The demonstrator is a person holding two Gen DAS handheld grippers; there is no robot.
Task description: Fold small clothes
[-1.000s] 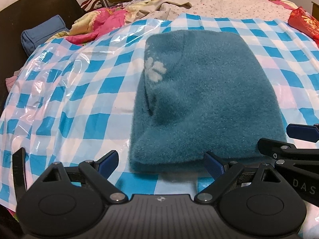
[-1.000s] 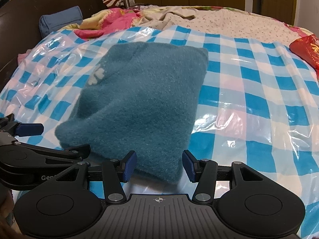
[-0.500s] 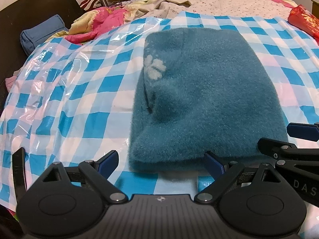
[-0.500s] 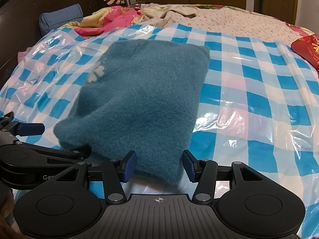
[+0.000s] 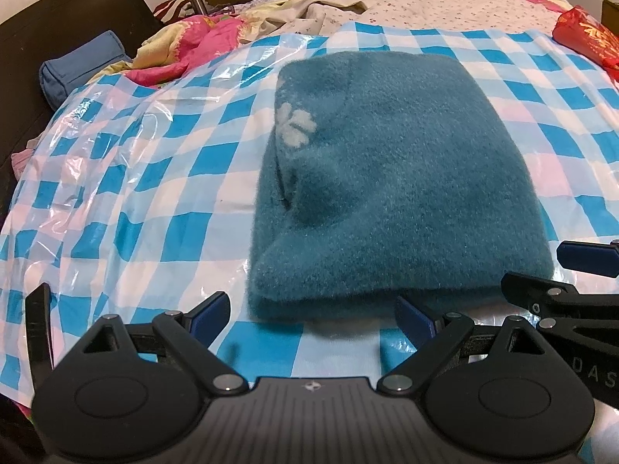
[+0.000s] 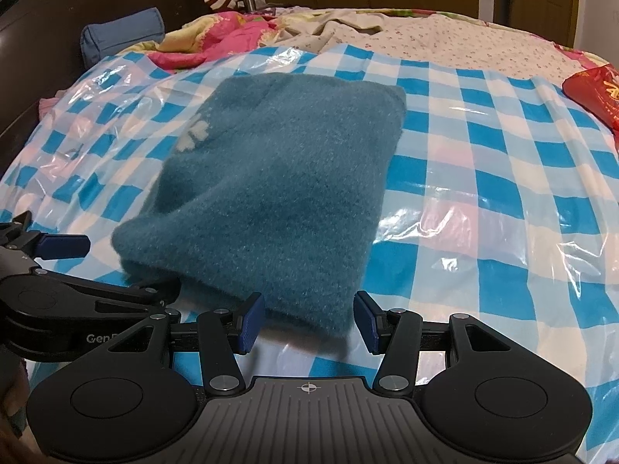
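A teal fleece garment (image 5: 387,162) lies folded into a thick rectangle on a blue-and-white checked plastic sheet (image 5: 135,193), with a pale flower mark (image 5: 294,127) on its left side. My left gripper (image 5: 313,315) is open just short of the garment's near edge, its fingers wide apart and touching nothing. At the garment's near right corner (image 6: 309,309) my right gripper (image 6: 309,324) is open, the corner lying between its blue pads with gaps on both sides. The right gripper (image 5: 553,270) also shows at the right edge of the left wrist view. The left gripper (image 6: 116,266) shows at the left of the right wrist view.
The sheet covers a bed. Behind it lie a crumpled pink quilt (image 5: 193,46) and pale floral bedding (image 5: 445,4). A blue bolster pillow (image 5: 77,69) leans on the dark headboard (image 5: 58,19) at the left. A red bag (image 5: 588,38) sits at the far right.
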